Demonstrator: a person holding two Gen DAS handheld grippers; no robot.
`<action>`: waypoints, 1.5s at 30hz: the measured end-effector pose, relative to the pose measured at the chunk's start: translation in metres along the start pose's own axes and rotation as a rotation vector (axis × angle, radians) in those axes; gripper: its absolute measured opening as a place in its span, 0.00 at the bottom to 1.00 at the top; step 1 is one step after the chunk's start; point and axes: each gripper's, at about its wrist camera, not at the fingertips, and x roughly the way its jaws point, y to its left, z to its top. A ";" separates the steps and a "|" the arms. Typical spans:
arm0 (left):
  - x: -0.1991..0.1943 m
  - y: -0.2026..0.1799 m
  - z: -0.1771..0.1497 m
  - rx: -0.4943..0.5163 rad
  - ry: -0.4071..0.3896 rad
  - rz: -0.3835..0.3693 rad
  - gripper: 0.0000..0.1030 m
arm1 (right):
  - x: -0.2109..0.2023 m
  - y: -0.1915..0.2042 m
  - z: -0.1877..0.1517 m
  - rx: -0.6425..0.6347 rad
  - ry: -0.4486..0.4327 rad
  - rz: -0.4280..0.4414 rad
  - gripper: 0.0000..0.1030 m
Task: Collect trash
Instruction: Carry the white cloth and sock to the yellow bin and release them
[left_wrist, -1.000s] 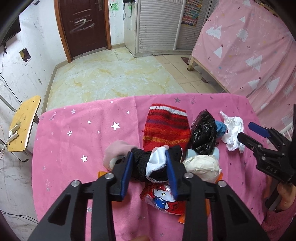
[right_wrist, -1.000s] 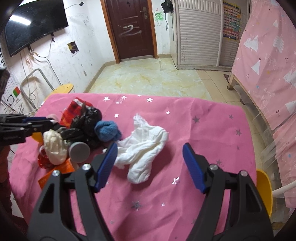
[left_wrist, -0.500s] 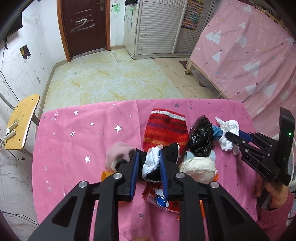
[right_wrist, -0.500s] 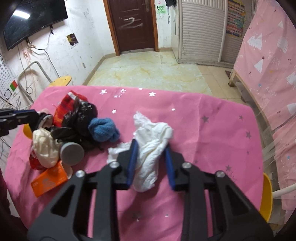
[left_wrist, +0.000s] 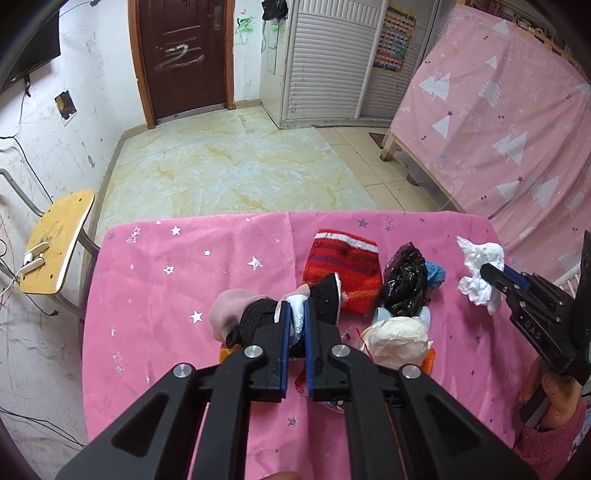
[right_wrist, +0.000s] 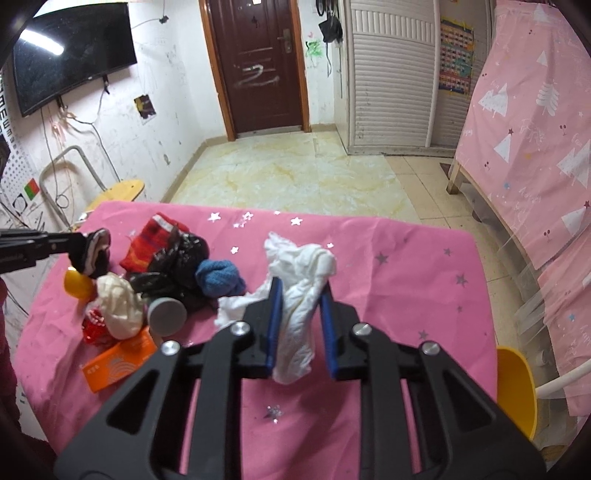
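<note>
The left hand-held gripper (left_wrist: 297, 317) is clenching on a black and white sock (left_wrist: 325, 299), just beside the red striped cloth (left_wrist: 345, 266) on the pink surface (left_wrist: 166, 295). The right hand-held gripper (right_wrist: 301, 295) is grasping the crumpled white tissue (right_wrist: 301, 269), well to the right of that cloth.

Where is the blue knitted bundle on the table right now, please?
In the right wrist view the blue knitted bundle lies left of centre on the pink tablecloth, between the black plastic bag and the white crumpled tissue.
</note>
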 end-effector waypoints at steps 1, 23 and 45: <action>-0.003 0.000 0.001 -0.002 -0.004 0.000 0.00 | -0.001 0.001 -0.001 0.002 -0.003 0.001 0.18; -0.071 -0.073 0.013 0.093 -0.132 0.012 0.00 | -0.062 -0.062 -0.021 0.117 -0.116 -0.021 0.18; -0.067 -0.281 -0.007 0.322 -0.115 -0.203 0.00 | -0.120 -0.188 -0.096 0.318 -0.169 -0.135 0.18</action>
